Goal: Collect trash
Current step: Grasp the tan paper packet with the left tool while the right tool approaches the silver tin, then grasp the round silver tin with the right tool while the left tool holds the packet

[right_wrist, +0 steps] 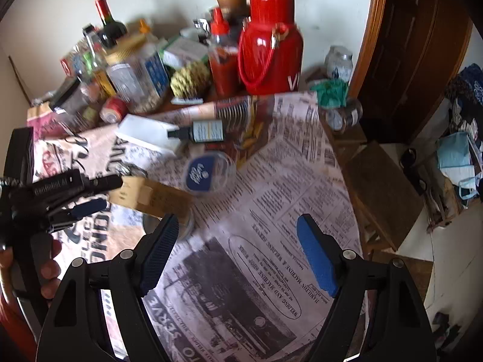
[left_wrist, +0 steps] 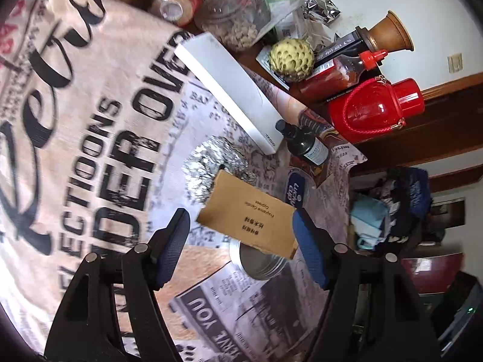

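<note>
A small brown cardboard box (left_wrist: 250,214) lies on the printed tablecloth, just ahead of my open left gripper (left_wrist: 241,238), between its blue pads and not touched. It partly covers a round tin lid (left_wrist: 262,264) and a crumpled foil wad (left_wrist: 211,163). A clear plastic cup with a blue label (left_wrist: 297,191) lies beside it. In the right wrist view the box (right_wrist: 151,194) sits by the left gripper (right_wrist: 90,193). My right gripper (right_wrist: 238,250) is open and empty above the tablecloth (right_wrist: 271,211).
A white slab (left_wrist: 229,90), a dark dropper bottle (left_wrist: 305,144), a red jug (right_wrist: 268,45), a sauce bottle (right_wrist: 222,57), jars and food bags crowd the table's back. A printed cloth bag (left_wrist: 75,105) lies left. A wooden stool (right_wrist: 380,187) stands right of the table.
</note>
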Available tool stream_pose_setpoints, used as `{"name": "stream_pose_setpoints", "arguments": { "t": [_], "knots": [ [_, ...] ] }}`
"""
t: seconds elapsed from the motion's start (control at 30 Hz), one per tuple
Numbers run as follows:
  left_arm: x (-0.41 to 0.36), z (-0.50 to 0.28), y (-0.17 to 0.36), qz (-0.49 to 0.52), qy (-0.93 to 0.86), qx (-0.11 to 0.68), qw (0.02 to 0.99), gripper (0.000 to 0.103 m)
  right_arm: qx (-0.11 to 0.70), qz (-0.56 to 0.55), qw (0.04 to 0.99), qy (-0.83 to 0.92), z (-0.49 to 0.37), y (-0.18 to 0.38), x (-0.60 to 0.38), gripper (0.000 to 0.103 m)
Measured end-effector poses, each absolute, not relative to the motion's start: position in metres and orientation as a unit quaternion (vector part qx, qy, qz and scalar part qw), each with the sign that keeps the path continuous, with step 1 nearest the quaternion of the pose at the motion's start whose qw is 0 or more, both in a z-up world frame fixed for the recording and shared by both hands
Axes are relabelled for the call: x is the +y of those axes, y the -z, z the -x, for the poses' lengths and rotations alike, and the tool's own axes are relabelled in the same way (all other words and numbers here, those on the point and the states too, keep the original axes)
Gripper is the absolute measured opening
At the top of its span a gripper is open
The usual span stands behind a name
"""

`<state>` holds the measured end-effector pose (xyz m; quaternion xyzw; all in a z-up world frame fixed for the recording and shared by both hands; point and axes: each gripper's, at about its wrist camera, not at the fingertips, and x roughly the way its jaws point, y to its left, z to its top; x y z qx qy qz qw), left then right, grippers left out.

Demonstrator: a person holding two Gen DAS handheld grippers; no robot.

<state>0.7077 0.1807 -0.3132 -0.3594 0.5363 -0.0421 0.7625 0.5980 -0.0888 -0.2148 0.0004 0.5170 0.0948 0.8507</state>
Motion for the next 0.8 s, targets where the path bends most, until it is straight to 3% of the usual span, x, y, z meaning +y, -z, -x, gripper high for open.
{"name": "stream_pose_setpoints", "arguments": {
  "t": [0.17,0.27,0.33,0.4,0.6,0.8],
  "knots": [
    [0.17,-0.716,0.329,0.394,0.07,0.534,0.745,0.067,0.524,-0.001,0.846,-0.095,-0.598,0.22,-0.089,0.078],
    [0.167,-0.719,0.33,0.399,0.085,0.526,0.746,0.051,0.526,0.005,0.845,-0.099,-0.599,0.221,-0.087,0.078],
    [0.165,-0.721,0.329,0.399,0.093,0.524,0.747,0.025,0.526,0.011,0.844,-0.102,-0.6,0.223,-0.085,0.078],
    [0.164,-0.721,0.324,0.397,0.107,0.522,0.747,0.015,0.528,0.015,0.842,-0.107,-0.602,0.225,-0.083,0.078],
    [0.165,-0.71,0.282,0.331,0.101,0.493,0.798,0.005,0.542,0.022,0.832,-0.121,-0.612,0.244,-0.07,0.078],
    [0.187,-0.688,0.235,0.277,0.081,0.456,0.842,0.004,0.566,-0.013,0.808,-0.166,-0.621,0.262,-0.047,0.078]
  ]
}}
